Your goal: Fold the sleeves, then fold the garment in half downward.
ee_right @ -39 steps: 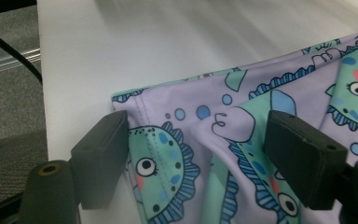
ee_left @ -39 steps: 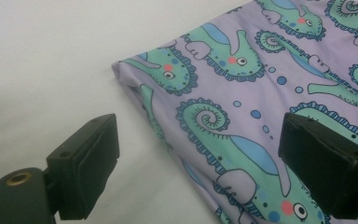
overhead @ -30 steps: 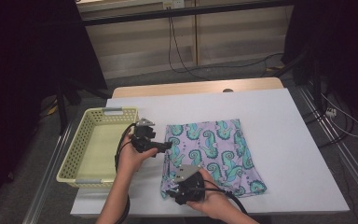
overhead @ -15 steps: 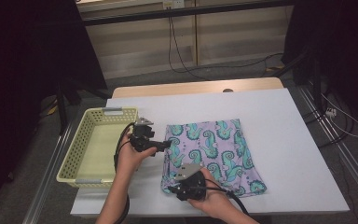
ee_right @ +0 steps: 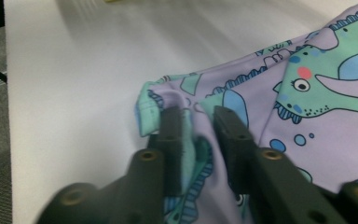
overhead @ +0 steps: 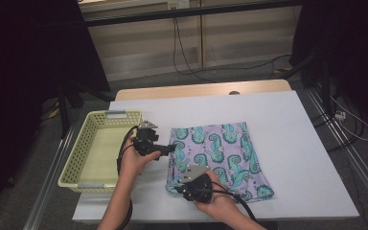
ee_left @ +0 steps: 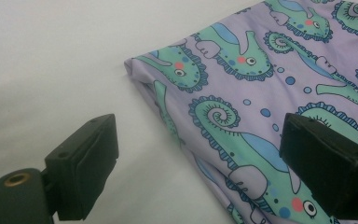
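Lilac cloth (overhead: pixel 219 160) printed with teal seahorses lies folded on the white desk (overhead: pixel 297 139), a little right of the centre, its left edge well apart from the yellow basket (overhead: pixel 79 153) that stands at the desk's left side.

The right gripper (ee_right: pixel 196 116) is at the cloth's near left corner. Its fingers (ee_right: pixel 170 135) have just been closing, and in the right gripper view they now pinch a raised fold of the hem between them, the fabric bunched up around the pads. In the high view that gripper (overhead: pixel 184 186) sits low on the corner with the hand behind it.

The left gripper (ee_left: pixel 196 154) hangs over the cloth's far left corner. Its fingers (ee_left: pixel 86 163) are spread wide, one over bare desk and the other over the cloth, with the folded edge running between them; they press on nothing yet. From above it shows (overhead: pixel 172 148) just at the cloth's left edge.

By my reckoning the work is at an early stage: one corner is taken, the other is lined up but not gripped, and the cloth lies flat and unlifted. What is left seems to be closing the left fingers on the far corner, then raising the cloth by both corners, to refold it or to carry it left into the basket. I cannot tell which.
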Tool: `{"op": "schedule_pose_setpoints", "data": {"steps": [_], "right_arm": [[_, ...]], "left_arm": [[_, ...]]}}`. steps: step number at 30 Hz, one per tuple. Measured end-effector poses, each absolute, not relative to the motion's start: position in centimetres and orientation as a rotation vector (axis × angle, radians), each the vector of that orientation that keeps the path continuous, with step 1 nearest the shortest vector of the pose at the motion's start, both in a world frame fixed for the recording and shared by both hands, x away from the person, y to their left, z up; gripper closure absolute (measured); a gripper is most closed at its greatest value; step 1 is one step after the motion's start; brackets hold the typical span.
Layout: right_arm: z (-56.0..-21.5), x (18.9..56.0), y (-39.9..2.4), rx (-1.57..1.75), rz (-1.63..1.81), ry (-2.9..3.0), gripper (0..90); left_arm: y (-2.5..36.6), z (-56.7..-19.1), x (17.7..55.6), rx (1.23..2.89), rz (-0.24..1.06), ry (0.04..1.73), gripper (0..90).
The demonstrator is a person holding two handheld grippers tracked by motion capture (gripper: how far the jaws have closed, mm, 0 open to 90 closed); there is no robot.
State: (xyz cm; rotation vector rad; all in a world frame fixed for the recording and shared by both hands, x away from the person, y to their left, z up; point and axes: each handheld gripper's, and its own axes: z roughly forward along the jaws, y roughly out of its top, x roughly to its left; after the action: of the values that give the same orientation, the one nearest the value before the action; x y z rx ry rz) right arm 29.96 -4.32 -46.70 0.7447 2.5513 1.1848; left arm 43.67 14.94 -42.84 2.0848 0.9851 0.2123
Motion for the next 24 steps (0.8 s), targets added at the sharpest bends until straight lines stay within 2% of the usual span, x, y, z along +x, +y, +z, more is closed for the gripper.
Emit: {"op": "schedule_pose_setpoints", "data": {"steps": [9,19,24], "right_arm": [[-46.56,29.95,-4.46,0.746,1.185,2.529,84.0],[-46.11,29.7,-5.04,0.754,1.231,2.509,84.9],[-46.0,29.8,-5.26,0.742,1.247,2.52,84.8]], "left_arm": [[14.88,-42.8,43.67,2.081,0.208,0.99,12.4],[14.64,-42.72,44.08,2.069,0.232,1.017,13.1],[14.35,-42.67,44.49,2.061,0.222,1.034,16.5]]}}
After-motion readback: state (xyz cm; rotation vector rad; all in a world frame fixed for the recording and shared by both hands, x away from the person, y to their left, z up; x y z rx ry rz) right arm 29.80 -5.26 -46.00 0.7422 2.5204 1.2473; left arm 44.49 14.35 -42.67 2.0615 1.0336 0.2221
